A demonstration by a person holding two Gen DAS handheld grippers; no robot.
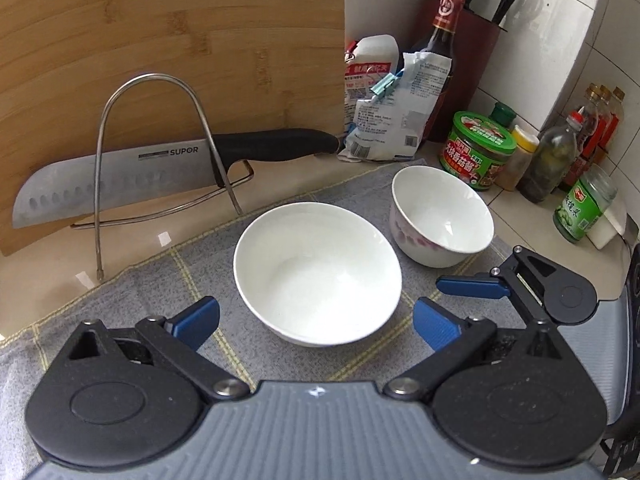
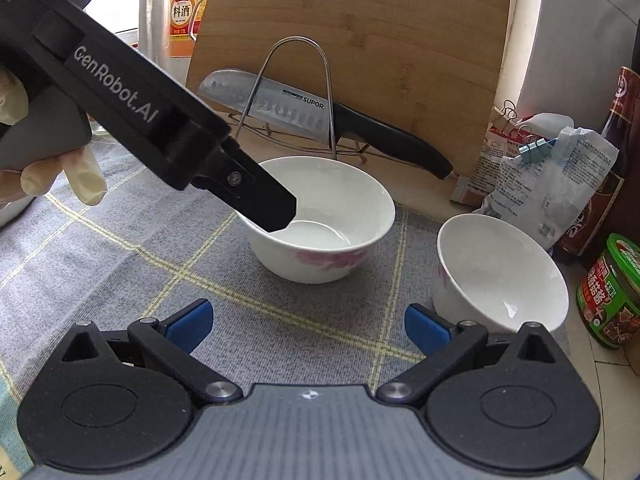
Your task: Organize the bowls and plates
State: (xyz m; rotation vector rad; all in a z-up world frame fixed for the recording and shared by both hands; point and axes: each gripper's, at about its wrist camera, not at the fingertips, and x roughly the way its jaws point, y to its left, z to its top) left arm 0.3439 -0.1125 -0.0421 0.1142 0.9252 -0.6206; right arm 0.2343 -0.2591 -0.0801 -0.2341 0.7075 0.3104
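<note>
Bowls sit apart on the grey cloth (image 1: 120, 312): larger bowl (image 1: 317, 272) near-centre, smaller bowl (image 1: 440, 216) far right; glazed ceramic, likely slippery, breakable; pinch a rim; left gripper (image 1: 316, 322) and right gripper (image 2: 308, 320) both released, empty.

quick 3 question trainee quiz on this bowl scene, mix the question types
1. True or false: the left gripper is open.
2. What lies under the larger bowl and the smaller bowl? A checked cloth, B metal tray, C bare wood.
3. Fill in: the knife rests in a wire ____ in front of the cutting board.

Key: 1 true. 2 A, the checked cloth. 3 rack.
</note>
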